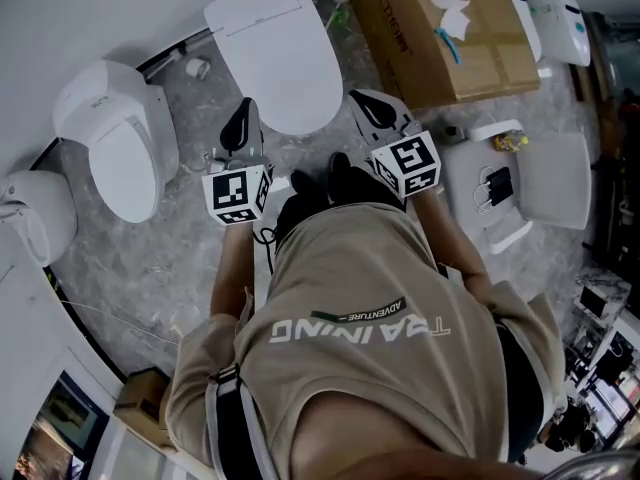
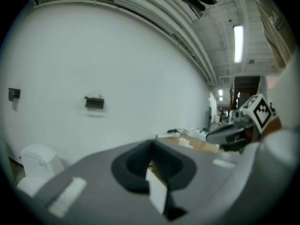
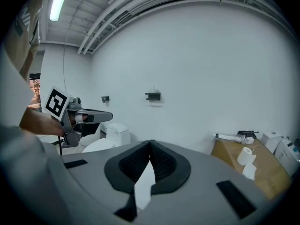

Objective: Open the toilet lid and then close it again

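A white toilet [image 1: 275,53] with its lid down lies flat in front of me in the head view. My left gripper [image 1: 242,118] hovers by the lid's near left edge, and my right gripper [image 1: 368,106] by its near right edge; neither touches it. Both point level at the white wall. In the left gripper view the jaws [image 2: 151,146] meet with nothing between them. The right gripper's jaws [image 3: 150,143] are also shut and empty. Each gripper shows in the other's view: the right gripper [image 2: 234,131] and the left gripper [image 3: 82,117].
A second toilet [image 1: 120,133] stands to the left and a third [image 1: 30,213] further left. A cardboard box [image 1: 445,33] with a paper roll [image 3: 244,156] sits at the right. White seat parts [image 1: 520,183] lie on the marble floor [image 1: 150,268] at my right.
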Available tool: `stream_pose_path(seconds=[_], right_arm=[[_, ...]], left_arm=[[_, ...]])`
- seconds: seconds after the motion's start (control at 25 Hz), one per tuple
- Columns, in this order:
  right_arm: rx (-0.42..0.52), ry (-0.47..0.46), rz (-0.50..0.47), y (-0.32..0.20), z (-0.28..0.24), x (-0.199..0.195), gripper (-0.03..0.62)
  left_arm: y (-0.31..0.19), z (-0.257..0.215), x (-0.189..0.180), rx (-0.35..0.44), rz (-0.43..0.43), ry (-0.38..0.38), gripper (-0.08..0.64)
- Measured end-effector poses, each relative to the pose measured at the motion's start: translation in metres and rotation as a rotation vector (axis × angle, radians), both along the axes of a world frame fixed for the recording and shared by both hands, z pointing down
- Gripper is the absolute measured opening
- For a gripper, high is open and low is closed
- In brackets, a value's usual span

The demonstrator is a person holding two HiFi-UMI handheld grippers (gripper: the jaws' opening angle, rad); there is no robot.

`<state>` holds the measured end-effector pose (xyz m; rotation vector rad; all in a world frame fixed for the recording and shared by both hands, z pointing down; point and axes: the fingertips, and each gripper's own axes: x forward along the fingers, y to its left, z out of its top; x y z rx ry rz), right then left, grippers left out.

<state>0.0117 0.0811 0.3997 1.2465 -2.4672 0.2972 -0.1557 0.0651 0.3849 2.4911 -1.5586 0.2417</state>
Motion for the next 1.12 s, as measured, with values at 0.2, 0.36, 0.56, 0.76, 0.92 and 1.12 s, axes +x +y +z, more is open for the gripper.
stream_pose_path(seconds=[0.2, 0.36, 0.56, 0.76, 0.92, 1.12], right_arm=[[0.007, -0.025, -0.030, -0.015, 0.004, 0.012, 0.014], [-0.001, -0.040, -0.081, -0.025, 0.014, 0.024, 0.014], [0.004, -0.070, -0.118, -0.049, 0.021, 0.044, 0.014], [-0.030, -0.075, -0.146, -0.064, 0.045, 0.059, 0.014], [-0.053, -0.059, -0.175, -0.067, 0.059, 0.060, 0.014], [-0.083, -0.043, -0.170, -0.062, 0.094, 0.059, 0.014]], left_arm=[[-0.012, 0.004, 0.022, -0.007, -0.002, -0.026, 0.005], [-0.019, -0.003, 0.039, -0.005, -0.026, -0.063, 0.005], [-0.033, -0.002, 0.056, -0.010, -0.049, -0.156, 0.005], [-0.039, 0.003, 0.084, -0.017, -0.036, -0.142, 0.005], [-0.036, 0.025, 0.084, -0.066, -0.059, -0.147, 0.005], [-0.028, 0.058, 0.078, -0.130, -0.042, -0.149, 0.005]])
